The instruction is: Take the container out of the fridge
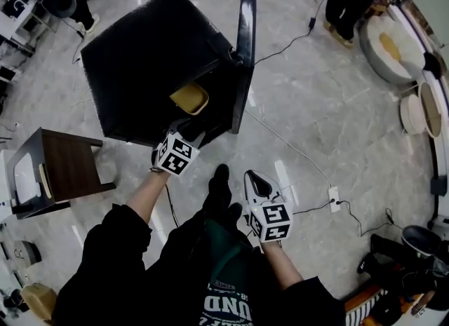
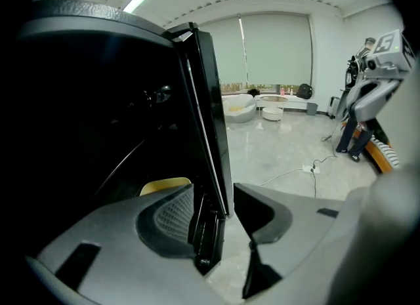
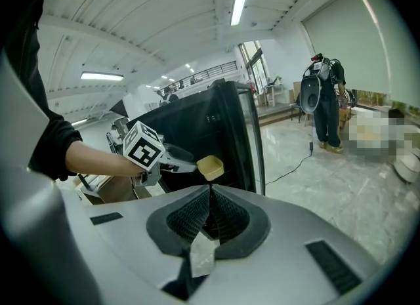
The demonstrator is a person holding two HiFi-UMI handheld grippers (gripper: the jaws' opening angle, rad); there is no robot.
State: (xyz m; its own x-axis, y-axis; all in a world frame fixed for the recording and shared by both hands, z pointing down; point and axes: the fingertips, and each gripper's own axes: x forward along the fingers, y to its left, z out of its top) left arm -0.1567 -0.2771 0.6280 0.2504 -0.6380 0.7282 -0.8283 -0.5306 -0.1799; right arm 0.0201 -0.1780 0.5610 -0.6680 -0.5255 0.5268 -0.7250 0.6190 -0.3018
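Note:
A black mini fridge (image 1: 147, 58) stands on the floor with its door (image 1: 245, 44) swung open. Inside it, low down, sits a yellow container (image 1: 189, 97). My left gripper (image 1: 188, 130) is at the fridge's open front, just below the container. In the left gripper view its jaws (image 2: 215, 195) stand open with the door's (image 2: 209, 133) lower edge between them, and the container (image 2: 163, 185) shows behind the left jaw. My right gripper (image 1: 256, 181) hangs back near my legs, shut and empty (image 3: 210, 195). The right gripper view shows the container (image 3: 211, 166) and the left gripper (image 3: 187, 164) beside it.
A small brown side table (image 1: 66, 167) stands left of the fridge. A power strip (image 1: 334, 197) and its cable lie on the marble floor at the right. A person (image 3: 325, 100) stands further off. Round white basins (image 1: 389, 48) sit at the far right.

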